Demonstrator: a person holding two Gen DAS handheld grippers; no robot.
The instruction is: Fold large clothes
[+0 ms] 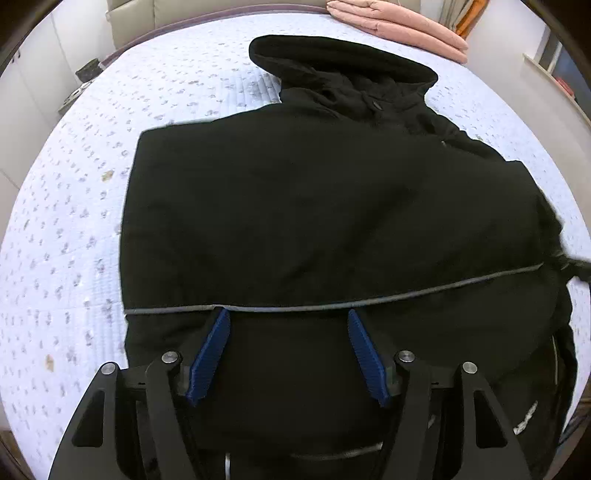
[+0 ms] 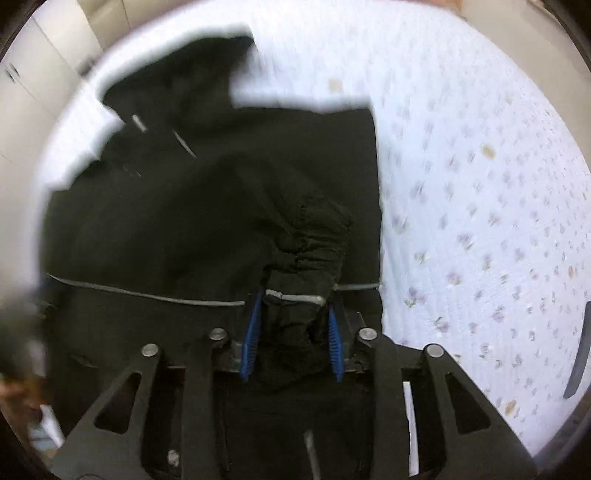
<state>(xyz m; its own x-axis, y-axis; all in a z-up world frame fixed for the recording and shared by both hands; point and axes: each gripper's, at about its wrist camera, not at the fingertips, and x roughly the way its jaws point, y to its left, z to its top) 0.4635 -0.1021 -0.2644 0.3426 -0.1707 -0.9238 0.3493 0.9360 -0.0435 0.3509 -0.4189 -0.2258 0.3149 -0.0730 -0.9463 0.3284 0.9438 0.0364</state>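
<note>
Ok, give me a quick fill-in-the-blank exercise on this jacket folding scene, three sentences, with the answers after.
1. The black jacket lies on a quilted bedspread printed with small ____.
2. The right tongs are closed on a bunched ____ of the jacket.
3. At the far edge of the bed lies a folded ____ garment, while the left tongs stand open over the jacket.

Missing words: flowers; cuff; pink

A home bedroom is showing here: a bed [image 1: 74,221] wearing a floral quilted cover, folded pink bedding [image 1: 399,26] lying at its far edge, white cupboards [image 1: 33,85] standing alongside.
</note>
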